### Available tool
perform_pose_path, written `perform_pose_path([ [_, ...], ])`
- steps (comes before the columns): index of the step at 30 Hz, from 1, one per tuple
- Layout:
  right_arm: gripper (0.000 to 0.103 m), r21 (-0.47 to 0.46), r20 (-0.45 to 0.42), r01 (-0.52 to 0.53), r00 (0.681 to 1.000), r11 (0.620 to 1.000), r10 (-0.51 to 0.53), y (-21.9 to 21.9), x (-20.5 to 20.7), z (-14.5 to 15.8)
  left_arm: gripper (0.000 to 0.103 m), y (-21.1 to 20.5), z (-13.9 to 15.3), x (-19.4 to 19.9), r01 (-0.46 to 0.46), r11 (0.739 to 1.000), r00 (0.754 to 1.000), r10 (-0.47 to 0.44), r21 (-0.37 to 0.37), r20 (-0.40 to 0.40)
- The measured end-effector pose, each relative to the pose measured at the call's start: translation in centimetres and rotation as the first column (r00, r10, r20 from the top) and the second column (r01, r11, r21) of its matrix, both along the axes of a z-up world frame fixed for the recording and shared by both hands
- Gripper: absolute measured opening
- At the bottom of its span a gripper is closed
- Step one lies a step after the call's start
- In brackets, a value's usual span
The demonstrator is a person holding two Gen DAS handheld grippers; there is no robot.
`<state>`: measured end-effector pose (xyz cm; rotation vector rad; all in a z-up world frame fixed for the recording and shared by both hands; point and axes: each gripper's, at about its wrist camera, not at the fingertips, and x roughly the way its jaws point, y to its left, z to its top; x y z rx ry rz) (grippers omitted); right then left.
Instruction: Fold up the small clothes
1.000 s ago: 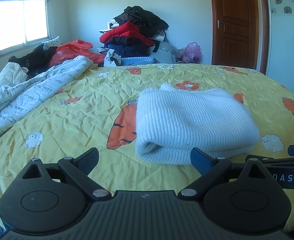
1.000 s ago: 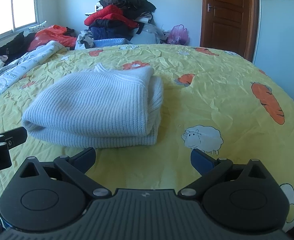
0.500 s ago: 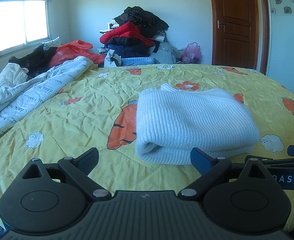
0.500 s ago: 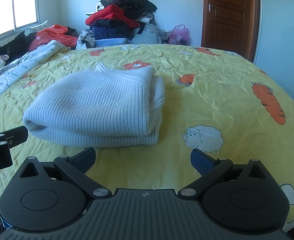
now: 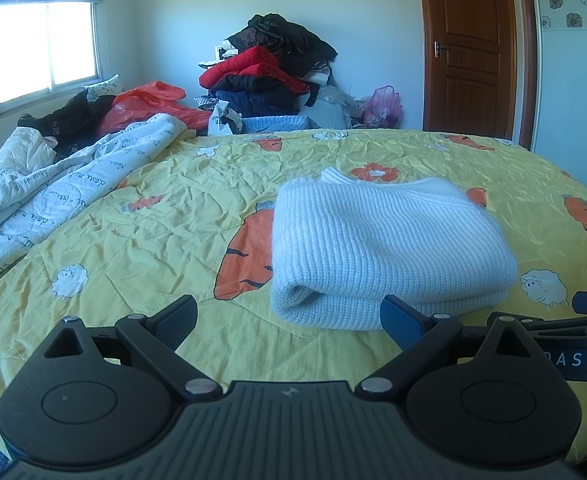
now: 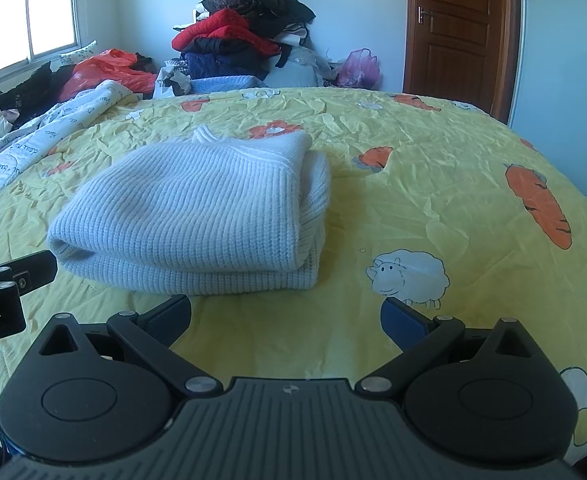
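The fingers [image 5: 177, 316] of the left gripper [image 5: 289, 318] stand wide apart and hold nothing, low over the near edge of the bed; the fingers [image 6: 171, 316] of the right gripper [image 6: 287, 316] are spread just as wide and equally empty. Each gripper shows at the edge of the other's view, side by side and apart. Just beyond the fingertips lies the folded white ribbed knit sweater [image 5: 385, 252], a compact stack with its rounded fold facing the grippers and its collar edge at the far side. It rests on the crumpled yellow bedsheet printed with orange carrots and white sheep [image 6: 433, 184], touched by neither gripper. In the left view the sweater sits ahead and slightly to the right; in the right view, ahead and to the left. Further back on the left, a white quilt with dark script lettering [image 5: 45, 196] is bunched along the bed. Behind the bed rises a heap of red, black and navy clothes [image 5: 269, 76] against the pale wall, with a pink plastic bag [image 6: 357, 66] beside it, then a brown wooden door [image 5: 469, 48] and a bright window [image 5: 41, 48].
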<state>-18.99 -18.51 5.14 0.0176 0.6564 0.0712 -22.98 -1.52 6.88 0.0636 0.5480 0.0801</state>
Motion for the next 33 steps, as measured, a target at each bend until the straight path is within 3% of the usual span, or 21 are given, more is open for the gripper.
perform_pose_path([
  [9, 0.102, 0.003, -0.001, -0.003, 1.0, 1.0, 0.003, 0.0, 0.0, -0.1, 0.099, 0.0, 0.2, 0.0, 0.008, 1.0, 1.0, -0.008, -0.007, -0.002],
  [28, 0.102, 0.005, 0.002, -0.005, 1.0, 1.0, 0.005, -0.1, 0.1, 0.1, 0.099, 0.5, 2.0, -0.8, -0.03, 0.999, 0.995, 0.032, -0.03, 0.092],
  [33, 0.102, 0.003, 0.004, -0.006, 1.0, 1.0, 0.006, 0.0, 0.0, 0.2, 0.099, 0.6, 1.8, -0.5, -0.037, 0.999, 0.997, 0.04, -0.037, 0.066],
])
